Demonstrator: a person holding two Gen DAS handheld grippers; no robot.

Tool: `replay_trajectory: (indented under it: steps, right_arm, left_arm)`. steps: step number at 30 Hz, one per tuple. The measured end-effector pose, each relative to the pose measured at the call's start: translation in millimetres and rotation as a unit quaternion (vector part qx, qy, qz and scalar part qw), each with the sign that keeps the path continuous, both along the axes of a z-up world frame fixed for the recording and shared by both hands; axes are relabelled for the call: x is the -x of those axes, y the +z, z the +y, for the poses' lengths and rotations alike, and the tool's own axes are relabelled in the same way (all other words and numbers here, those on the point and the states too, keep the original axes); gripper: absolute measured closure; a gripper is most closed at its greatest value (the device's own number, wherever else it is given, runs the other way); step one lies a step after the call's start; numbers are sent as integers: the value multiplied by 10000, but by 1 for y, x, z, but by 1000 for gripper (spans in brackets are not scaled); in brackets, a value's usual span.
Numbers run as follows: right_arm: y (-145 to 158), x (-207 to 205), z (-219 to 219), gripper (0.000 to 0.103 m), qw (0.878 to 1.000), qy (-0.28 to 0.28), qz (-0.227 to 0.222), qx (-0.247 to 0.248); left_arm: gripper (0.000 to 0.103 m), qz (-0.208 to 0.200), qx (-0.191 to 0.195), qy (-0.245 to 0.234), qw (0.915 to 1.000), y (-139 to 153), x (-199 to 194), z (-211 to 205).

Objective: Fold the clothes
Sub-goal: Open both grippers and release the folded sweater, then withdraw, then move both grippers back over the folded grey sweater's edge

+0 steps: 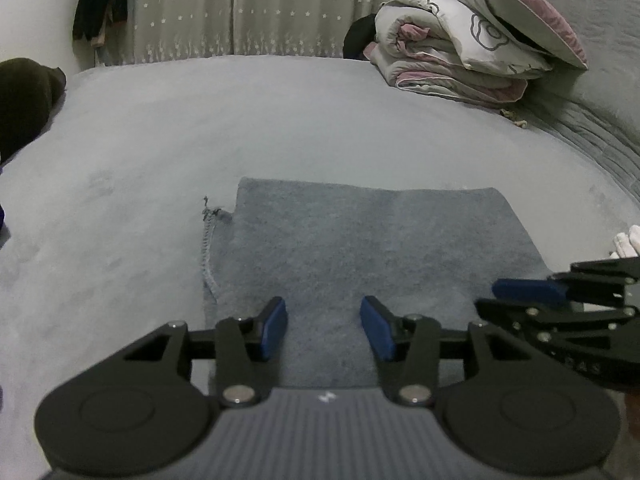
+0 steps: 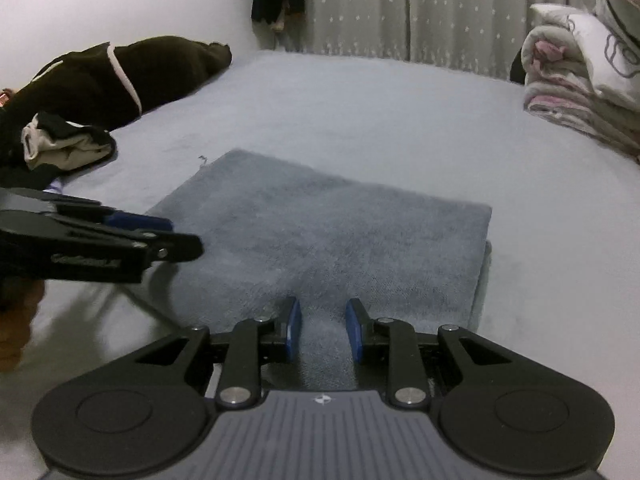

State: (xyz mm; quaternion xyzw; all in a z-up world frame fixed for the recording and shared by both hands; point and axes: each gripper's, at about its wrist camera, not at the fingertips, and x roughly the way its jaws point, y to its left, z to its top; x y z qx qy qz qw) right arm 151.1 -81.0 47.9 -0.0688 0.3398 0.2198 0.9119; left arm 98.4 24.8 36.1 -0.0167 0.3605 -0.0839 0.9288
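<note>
Grey folded towel (image 1: 360, 248) beneath unclenched left gripper (image 1: 324, 330), its near edge between right gripper (image 2: 323, 330) pads.

Each fisheye camera sits just behind its own gripper, looking forward and downward along the fingers, close above the near edge of the pale grey plush bed (image 1: 160, 128). Both face the far edge, where the star-dotted grey curtain (image 1: 248, 8) hangs. They share the folded blue-grey fleece cloth (image 1: 360, 240), and each view catches the other gripper at its side.
</note>
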Motion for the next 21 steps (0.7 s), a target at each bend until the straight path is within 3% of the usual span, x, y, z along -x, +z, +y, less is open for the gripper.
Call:
replay_trajectory:
  steps: [7, 13, 17, 19, 21]
  right_arm:
    - [13, 4, -4, 78, 9994, -245, -184, -139]
    - [-1, -11, -6, 77, 9992, -390, -103, -72]
    - [9, -17, -14, 76, 9985, -457, -240, -164]
    - [17, -22, -25, 73, 9968, -638, -379, -293]
    - [22, -34, -44, 67, 9925, -980, -437, -587]
  left_arm:
    - [59, 115, -28, -12, 9999, 2, 2, 0]
    - [59, 264, -134, 32, 9996, 2, 4, -3]
    - [59, 369, 122, 60, 9992, 10, -2, 8]
    - [56, 269, 307, 205, 9990, 19, -10, 21]
    - [44, 45, 469, 431, 9980, 29, -22, 38]
